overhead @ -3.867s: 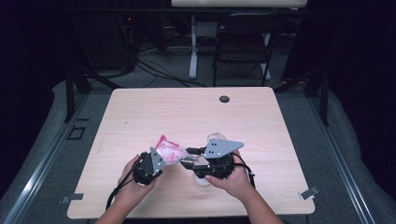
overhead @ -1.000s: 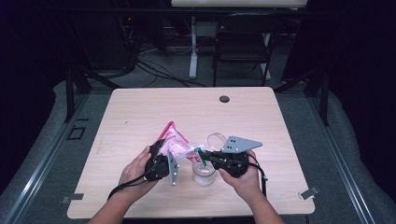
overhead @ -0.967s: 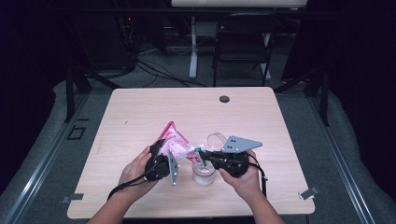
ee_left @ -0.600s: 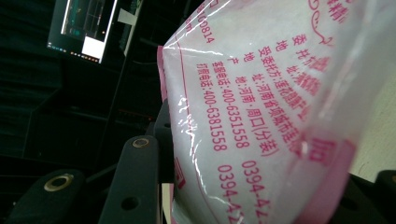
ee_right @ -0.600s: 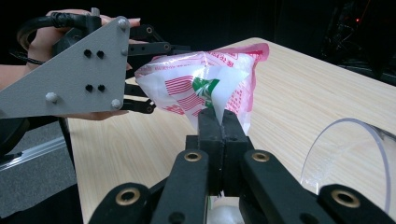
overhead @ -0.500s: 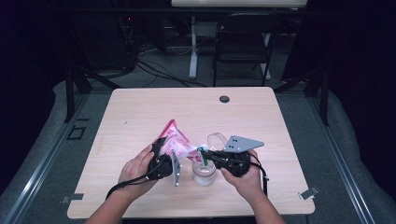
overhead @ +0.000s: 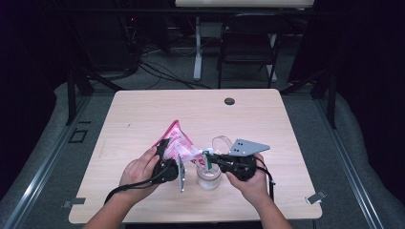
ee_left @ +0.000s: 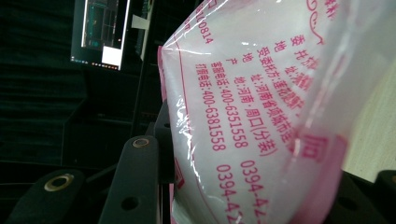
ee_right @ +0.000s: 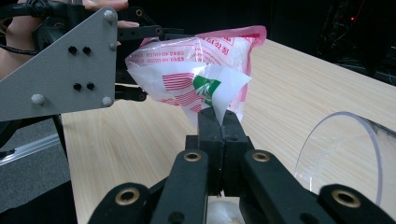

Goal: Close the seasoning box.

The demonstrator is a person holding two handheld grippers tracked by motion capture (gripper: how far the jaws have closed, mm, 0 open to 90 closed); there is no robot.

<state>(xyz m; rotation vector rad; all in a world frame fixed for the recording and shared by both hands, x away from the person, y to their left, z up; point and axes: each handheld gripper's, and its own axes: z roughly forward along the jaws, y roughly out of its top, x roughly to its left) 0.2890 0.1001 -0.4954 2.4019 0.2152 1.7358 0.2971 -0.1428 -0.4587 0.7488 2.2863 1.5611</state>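
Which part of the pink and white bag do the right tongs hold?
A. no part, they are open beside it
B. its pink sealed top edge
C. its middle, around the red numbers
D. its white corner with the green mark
D: in the right gripper view the right tongs are shut on the bag's white, green-marked corner.

Left hand-held gripper (overhead: pixel 165 145) and right hand-held gripper (overhead: pixel 206 158) both clamped, jaws angled toward each other, close together.

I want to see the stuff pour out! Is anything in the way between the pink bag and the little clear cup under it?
Nothing visible is. The pink bag hangs tilted just above the clear cup, held by the left gripper while the right gripper pinches its corner. The cup's lid lies off on the table behind.
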